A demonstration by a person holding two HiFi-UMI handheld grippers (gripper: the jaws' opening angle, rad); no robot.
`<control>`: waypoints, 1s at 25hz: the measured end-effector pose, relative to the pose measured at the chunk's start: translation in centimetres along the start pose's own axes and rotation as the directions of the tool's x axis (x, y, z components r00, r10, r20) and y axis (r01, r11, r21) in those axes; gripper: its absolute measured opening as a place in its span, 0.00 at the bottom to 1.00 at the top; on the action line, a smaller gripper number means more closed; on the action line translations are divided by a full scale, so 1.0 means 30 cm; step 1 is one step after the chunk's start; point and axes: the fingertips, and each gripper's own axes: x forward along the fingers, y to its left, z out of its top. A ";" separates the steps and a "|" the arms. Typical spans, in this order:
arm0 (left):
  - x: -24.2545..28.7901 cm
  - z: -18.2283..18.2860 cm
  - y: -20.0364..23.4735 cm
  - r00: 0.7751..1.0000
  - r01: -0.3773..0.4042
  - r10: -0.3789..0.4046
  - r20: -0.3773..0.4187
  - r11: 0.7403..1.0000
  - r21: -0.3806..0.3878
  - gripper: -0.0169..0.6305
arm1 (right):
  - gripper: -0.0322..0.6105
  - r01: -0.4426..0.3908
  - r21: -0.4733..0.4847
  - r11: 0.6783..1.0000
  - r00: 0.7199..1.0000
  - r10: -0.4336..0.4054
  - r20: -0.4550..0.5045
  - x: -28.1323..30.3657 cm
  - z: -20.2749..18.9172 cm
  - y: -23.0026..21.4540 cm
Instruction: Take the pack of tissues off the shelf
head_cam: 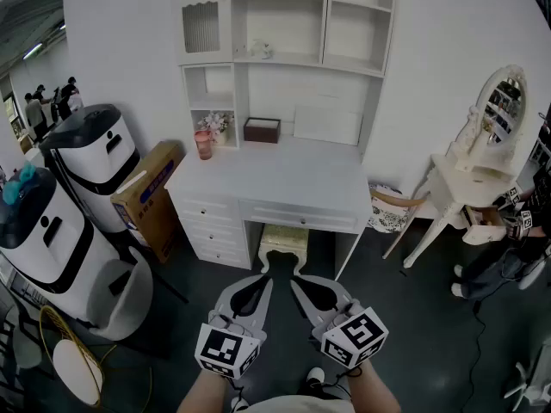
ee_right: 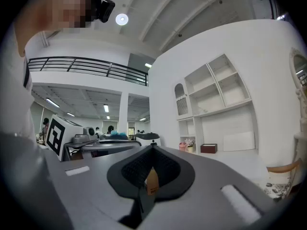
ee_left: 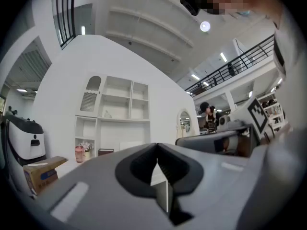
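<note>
The pack [head_cam: 258,50] seems to be the small pale lump on the shelf [head_cam: 297,61] of the unit above the desk [head_cam: 275,179], near the left end of the middle compartment. It is too small to read clearly, so this is my best guess. I expect it to be light and soft, with a thin, rather slippery plastic wrap. It should give under pressure, so a moderate squeeze is enough, and nothing in it can break. The best place to hold it is probably across the short sides, at the middle, so that it does not fold or slide out. The compartment is open at the front.

Lower down, a dark box [head_cam: 262,130] and a pink cup [head_cam: 203,144] stand at the back edge of the desk, well below the pack.

The left gripper [head_cam: 269,269] and the right gripper [head_cam: 298,284] are held level and low, close to the person's body. They are side by side and point toward the desk. Both have their jaws fully together with nothing between them. They are well apart from the shelf, so I judge that the reach has not begun.
</note>
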 end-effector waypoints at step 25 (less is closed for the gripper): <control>0.375 -0.021 -0.120 1.000 -0.019 0.020 0.015 1.000 -0.020 0.03 | 0.05 -0.016 -0.018 1.000 1.000 0.015 -0.014 -0.066 -0.002 -0.381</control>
